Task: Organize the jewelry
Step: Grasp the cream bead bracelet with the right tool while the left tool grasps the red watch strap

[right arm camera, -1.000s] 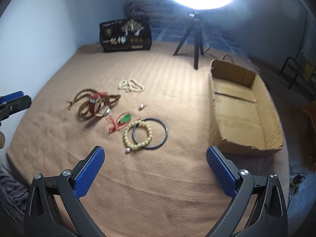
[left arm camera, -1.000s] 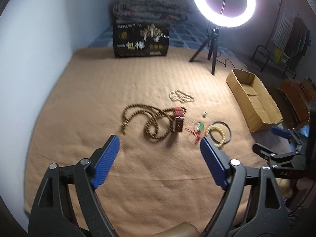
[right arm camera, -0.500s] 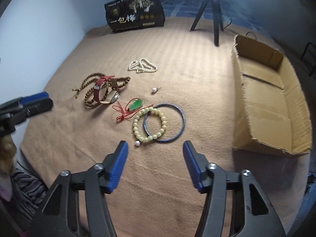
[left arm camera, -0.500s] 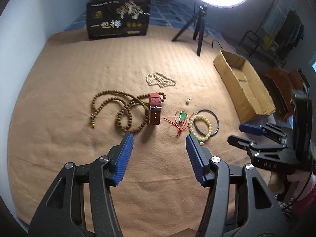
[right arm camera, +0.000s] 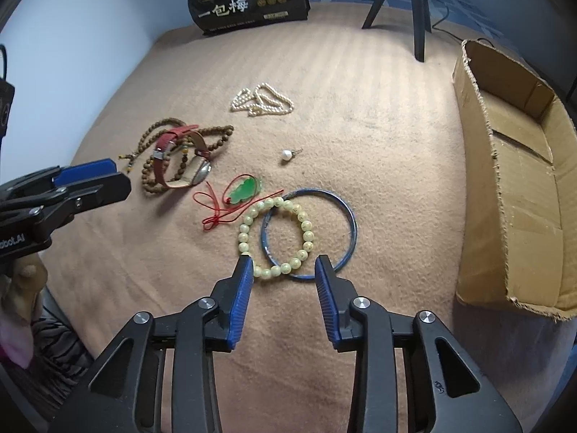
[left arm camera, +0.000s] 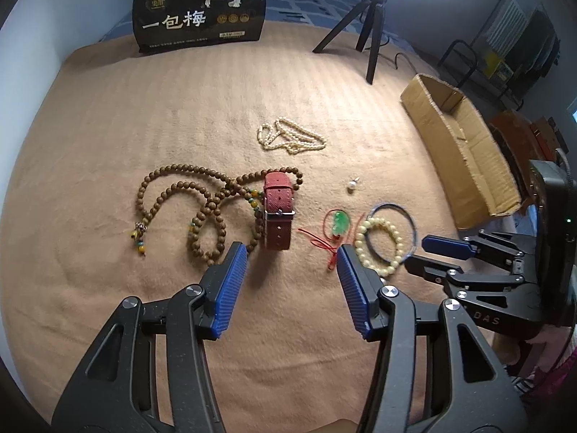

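Jewelry lies on a tan blanket (left arm camera: 180, 101): a brown bead necklace (left arm camera: 180, 195), a red-strap watch (left arm camera: 278, 213), a pearl necklace (left arm camera: 292, 139), a pearl earring (left arm camera: 351, 186), a green pendant on red cord (left arm camera: 339, 222), a pale bead bracelet (right arm camera: 276, 236) and a blue bangle (right arm camera: 348, 213). My left gripper (left arm camera: 292, 256) is open and empty, just short of the watch. My right gripper (right arm camera: 283, 265) is open and empty, its tips at the near edge of the bracelet and bangle.
An open cardboard box (right arm camera: 519, 166) stands at the blanket's right edge. A black printed box (left arm camera: 200, 7) and a ring-light tripod (left arm camera: 368, 29) stand at the back. A white wall (left arm camera: 32, 36) is on the left.
Both grippers have moved forward and down toward the jewelry. The right gripper's fingers have narrowed and now reach the bracelet and bangle.
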Demonstrator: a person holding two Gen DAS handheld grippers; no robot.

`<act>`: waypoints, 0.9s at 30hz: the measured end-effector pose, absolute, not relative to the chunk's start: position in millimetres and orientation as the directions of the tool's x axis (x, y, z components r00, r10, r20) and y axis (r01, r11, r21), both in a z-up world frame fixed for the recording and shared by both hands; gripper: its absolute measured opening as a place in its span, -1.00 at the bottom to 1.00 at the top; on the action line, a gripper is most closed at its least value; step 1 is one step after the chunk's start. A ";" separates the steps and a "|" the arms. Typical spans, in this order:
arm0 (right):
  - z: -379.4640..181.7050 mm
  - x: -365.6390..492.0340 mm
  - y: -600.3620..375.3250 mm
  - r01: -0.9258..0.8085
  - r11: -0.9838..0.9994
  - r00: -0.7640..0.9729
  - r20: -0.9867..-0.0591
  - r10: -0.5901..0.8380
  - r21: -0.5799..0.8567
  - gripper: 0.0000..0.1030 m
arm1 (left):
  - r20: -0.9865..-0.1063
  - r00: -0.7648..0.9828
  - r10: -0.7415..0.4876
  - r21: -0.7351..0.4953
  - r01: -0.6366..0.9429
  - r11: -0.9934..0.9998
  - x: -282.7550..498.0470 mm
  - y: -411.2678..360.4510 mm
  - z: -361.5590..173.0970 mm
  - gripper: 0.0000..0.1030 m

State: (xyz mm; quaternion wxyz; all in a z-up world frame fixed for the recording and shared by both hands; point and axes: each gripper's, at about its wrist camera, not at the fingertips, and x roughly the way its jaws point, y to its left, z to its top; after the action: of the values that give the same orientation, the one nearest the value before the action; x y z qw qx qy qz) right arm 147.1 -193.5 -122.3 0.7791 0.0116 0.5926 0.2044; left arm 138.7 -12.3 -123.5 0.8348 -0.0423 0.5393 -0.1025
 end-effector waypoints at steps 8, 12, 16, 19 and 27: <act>-132.9 159.2 -190.3 -0.302 0.916 0.196 -0.924 0.329 0.263 -0.44 | -0.901 0.374 -0.220 -0.189 0.117 0.975 153.1 -9.3 -137.1 -0.19; -138.0 164.0 -191.5 -0.287 0.924 0.193 -0.929 0.315 0.253 -0.49 | -0.906 0.360 -0.222 -0.197 0.106 0.975 158.8 -6.9 -143.4 -0.24; -142.8 170.8 -193.0 -0.271 0.929 0.190 -0.932 0.309 0.253 -0.55 | -0.909 0.356 -0.219 -0.195 0.102 0.975 162.7 -5.1 -147.8 -0.29; -146.8 173.9 -191.3 -0.268 0.929 0.185 -0.932 0.310 0.256 -0.59 | -0.910 0.351 -0.221 -0.198 0.101 0.975 164.5 -4.2 -150.2 -0.35; -155.8 179.4 -180.4 -0.281 0.933 0.181 -0.942 0.282 0.225 -0.77 | -0.917 0.327 -0.228 -0.201 0.114 0.973 168.1 -9.3 -159.6 -0.59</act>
State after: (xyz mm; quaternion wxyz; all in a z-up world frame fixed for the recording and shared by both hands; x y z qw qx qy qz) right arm 179.4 -180.4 -155.8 0.7684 0.0003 0.6131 0.1834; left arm 168.1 -9.3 -159.6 0.8129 -0.0500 0.5707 -0.1050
